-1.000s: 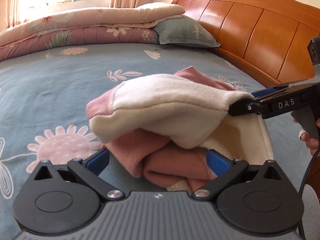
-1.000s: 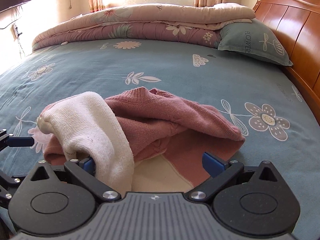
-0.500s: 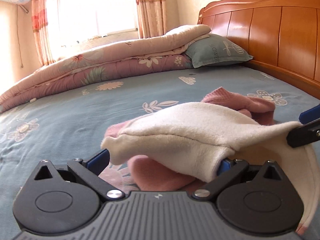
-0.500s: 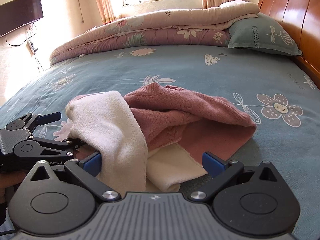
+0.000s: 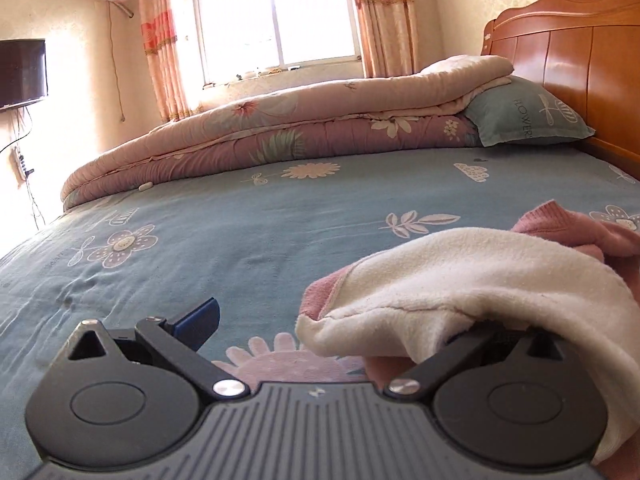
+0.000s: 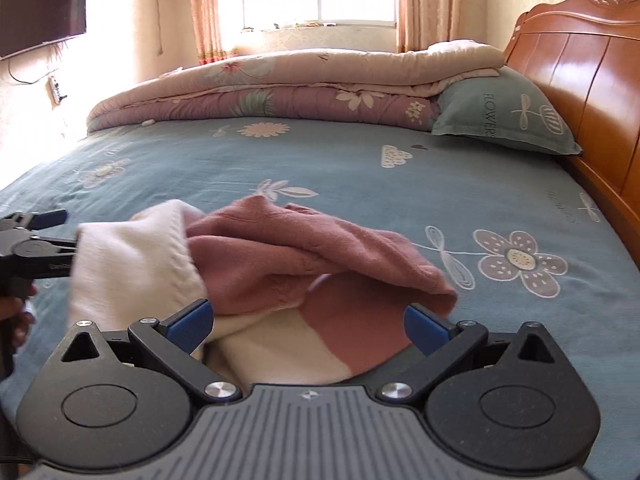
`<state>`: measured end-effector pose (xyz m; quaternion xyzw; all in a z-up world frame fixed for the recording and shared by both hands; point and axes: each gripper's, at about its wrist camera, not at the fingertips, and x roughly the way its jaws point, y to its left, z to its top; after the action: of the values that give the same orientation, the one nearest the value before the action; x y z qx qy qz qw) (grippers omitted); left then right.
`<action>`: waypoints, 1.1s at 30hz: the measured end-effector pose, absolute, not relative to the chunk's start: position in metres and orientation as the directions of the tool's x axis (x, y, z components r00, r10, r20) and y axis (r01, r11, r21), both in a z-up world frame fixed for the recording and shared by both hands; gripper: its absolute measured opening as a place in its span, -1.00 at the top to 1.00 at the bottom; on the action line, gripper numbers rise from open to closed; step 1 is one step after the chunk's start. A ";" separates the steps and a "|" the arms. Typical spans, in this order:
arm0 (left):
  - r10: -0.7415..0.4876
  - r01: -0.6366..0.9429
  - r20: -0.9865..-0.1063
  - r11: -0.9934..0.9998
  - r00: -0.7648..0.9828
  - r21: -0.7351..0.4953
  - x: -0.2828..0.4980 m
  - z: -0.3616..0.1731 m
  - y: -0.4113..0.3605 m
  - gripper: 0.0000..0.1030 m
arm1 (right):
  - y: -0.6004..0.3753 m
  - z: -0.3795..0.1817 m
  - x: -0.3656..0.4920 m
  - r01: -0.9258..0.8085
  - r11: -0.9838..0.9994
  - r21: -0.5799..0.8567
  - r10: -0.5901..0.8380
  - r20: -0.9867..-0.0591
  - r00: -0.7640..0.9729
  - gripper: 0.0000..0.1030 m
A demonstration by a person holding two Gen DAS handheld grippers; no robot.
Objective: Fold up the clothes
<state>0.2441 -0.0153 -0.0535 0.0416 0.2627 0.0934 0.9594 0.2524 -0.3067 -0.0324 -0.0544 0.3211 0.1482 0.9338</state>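
Observation:
A pink and cream sweater (image 6: pixel 304 264) lies bunched on the blue flowered bed sheet (image 6: pixel 360 168). Its cream part (image 5: pixel 472 280) drapes over my left gripper's right finger in the left wrist view. My left gripper (image 5: pixel 328 320) is open; its left fingertip (image 5: pixel 200 318) is bare and the right one is hidden under the cloth. It also shows at the left edge of the right wrist view (image 6: pixel 44 240), touching the cream fold. My right gripper (image 6: pixel 308 322) is open, its fingers on either side of the sweater's near edge.
A folded quilt (image 6: pixel 288 88) lies along the far side of the bed, with a green pillow (image 6: pixel 504 116) beside the wooden headboard (image 6: pixel 584 80) on the right. A window (image 5: pixel 276 12), curtains and a wall television (image 6: pixel 40 20) stand beyond.
My left gripper has swung left and lifted, so the sweater now sits at its right side. The right gripper's view has risen and the sweater has shifted slightly. Both stay open.

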 end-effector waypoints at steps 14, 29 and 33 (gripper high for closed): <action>0.208 -0.143 -0.457 0.975 0.865 0.172 0.261 -0.049 0.010 -1.00 | -0.301 -0.102 0.379 -0.337 0.922 -0.192 0.165 -0.593 0.788 -1.00; 0.381 -0.281 -0.328 0.907 0.864 0.313 0.285 -0.015 0.062 -1.00 | -0.325 -0.031 0.390 -0.157 0.973 -0.166 0.076 -0.413 0.908 -1.00; 0.400 -0.317 -0.239 0.893 0.885 0.321 0.289 0.006 0.069 -1.00 | -0.331 -0.003 0.395 -0.098 0.982 -0.159 0.038 -0.345 0.938 -1.00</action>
<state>0.2892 0.0686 0.0057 0.1376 0.1510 0.1865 0.9610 0.3949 -0.3309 -0.0028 -0.0871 0.1728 0.0347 0.9805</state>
